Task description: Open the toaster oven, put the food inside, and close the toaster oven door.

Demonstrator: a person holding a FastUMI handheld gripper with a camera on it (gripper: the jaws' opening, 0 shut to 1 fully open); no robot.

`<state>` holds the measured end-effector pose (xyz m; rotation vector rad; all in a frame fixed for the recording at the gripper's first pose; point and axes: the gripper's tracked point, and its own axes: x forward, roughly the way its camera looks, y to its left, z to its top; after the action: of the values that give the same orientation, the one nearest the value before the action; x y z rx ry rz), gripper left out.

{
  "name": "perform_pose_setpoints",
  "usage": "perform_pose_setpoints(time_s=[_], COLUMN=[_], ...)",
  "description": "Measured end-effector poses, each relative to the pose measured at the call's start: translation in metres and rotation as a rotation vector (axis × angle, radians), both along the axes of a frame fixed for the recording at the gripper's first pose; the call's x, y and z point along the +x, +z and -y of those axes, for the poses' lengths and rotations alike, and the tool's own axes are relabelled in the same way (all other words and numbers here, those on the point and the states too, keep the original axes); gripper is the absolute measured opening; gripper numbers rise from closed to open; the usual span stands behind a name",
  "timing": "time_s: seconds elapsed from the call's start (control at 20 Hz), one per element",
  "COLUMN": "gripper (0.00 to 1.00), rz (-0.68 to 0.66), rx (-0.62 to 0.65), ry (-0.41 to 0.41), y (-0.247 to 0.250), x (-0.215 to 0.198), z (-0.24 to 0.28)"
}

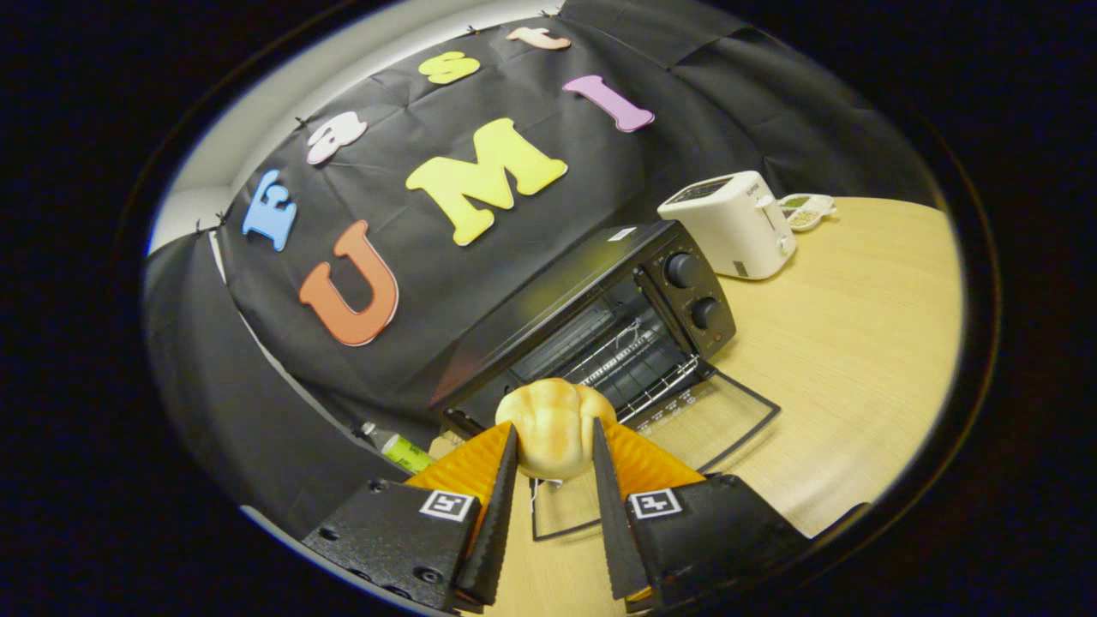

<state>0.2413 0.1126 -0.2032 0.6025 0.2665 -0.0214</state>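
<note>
The fingers [555,446] are clenched on a bun [553,424], both pressing its sides, just before the black oven [591,300], whose glass door [686,428] lies open on the worktop [857,343], with a white toaster [728,224] beyond.

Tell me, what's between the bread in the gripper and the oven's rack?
Nothing blocks it. In the gripper view, the gripper holds the bread roll above the open glass door, just before the toaster oven rack.
</note>
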Motion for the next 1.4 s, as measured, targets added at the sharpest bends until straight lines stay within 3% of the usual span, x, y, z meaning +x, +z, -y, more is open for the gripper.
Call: perform_pose_setpoints(time_s=[0.3, 0.5, 0.75, 0.9, 1.05, 1.4], gripper=[0.52, 0.53, 0.67, 0.79, 1.00, 1.00], rz=[-0.046, -0.049, -0.113, -0.083, -0.066, -0.053], rx=[-0.162, -0.177, -0.252, -0.274, -0.256, -0.215], ry=[-0.027, -0.032, -0.004, 0.015, 0.027, 0.097], y=[-0.028, -0.033, -0.054, -0.041, -0.029, -0.017], x=[0.071, 0.110, 0.141, 0.136, 0.128, 0.050], z=[-0.001, -0.008, -0.016, -0.017, -0.019, -0.024])
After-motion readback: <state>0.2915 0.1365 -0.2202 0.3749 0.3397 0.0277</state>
